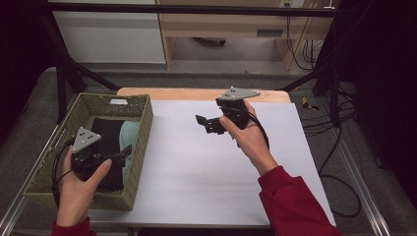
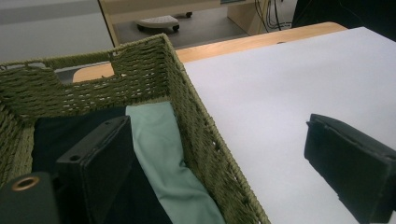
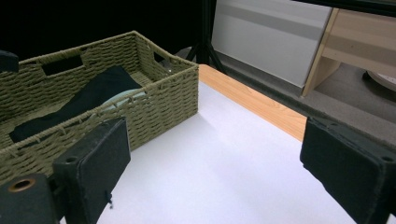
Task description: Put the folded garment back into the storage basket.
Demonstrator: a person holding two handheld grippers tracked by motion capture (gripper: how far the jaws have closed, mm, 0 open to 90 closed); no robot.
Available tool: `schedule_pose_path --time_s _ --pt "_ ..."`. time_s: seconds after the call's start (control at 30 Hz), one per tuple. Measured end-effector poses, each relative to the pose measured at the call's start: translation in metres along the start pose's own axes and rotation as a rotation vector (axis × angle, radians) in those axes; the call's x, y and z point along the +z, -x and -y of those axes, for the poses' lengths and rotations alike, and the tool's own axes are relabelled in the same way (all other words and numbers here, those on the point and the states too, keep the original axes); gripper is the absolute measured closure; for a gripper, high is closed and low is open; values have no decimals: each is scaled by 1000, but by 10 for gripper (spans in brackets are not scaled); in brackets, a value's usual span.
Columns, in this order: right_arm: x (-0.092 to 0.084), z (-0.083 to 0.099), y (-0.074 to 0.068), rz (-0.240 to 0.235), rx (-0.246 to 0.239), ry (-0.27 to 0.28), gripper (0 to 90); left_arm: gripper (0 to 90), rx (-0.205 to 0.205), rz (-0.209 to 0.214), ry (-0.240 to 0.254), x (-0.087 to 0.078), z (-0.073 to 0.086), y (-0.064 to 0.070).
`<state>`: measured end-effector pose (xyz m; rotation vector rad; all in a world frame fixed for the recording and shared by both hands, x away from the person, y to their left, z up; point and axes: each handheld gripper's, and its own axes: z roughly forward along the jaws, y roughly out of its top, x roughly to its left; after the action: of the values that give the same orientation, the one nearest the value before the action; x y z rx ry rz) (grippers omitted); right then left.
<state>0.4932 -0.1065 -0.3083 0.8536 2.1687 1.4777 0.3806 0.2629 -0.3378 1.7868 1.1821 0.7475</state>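
A green woven basket [image 1: 139,162] stands at the table's left and holds a black cloth [image 1: 105,132] and a pale teal cloth [image 1: 129,133]. My left gripper [image 1: 127,153] hovers over the basket's near right side, open. In the left gripper view its jaws straddle the basket wall [image 2: 154,70], one over the teal cloth [image 2: 163,149] and one over the white sheet [image 2: 280,79]. My right gripper [image 1: 204,124] is held above the middle of the white sheet [image 1: 206,172], open and empty, facing the basket [image 3: 159,102]. The black cloth [image 3: 93,93] lies along the basket's inside.
The table's wooden far edge [image 1: 196,93] shows beyond the white sheet. A black frame leg [image 1: 61,88] stands behind the basket. Cables [image 1: 339,128] trail on the floor at the right. A wooden cabinet [image 1: 236,24] stands farther back.
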Motion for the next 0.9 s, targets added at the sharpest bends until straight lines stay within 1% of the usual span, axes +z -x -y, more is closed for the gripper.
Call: schedule_pose_path --time_s 0.07,0.1,0.23,0.33,0.43,0.63,0.73,0.9 --pt "-3 1 3 1 5 1 84 83 -4 4 -5 0 0 1" --pt "-4 1 4 4 5 2 84 82 1 1 -3 1 0 1" --pt "-10 4 10 18 15 5 85 80 -1 10 -8 1 0 2" --pt "-14 6 14 27 18 6 85 80 7 9 -8 1 0 2" --pt "-19 9 19 38 22 5 85 80 8 18 -12 1 1 4" --pt "-34 14 25 60 26 9 88 79 18 32 -21 1 2 9" --pt "-41 17 30 72 29 10 91 81 26 36 -18 0 2 11" --pt "-52 24 39 93 55 22 87 79 23 45 -28 1 4 13"
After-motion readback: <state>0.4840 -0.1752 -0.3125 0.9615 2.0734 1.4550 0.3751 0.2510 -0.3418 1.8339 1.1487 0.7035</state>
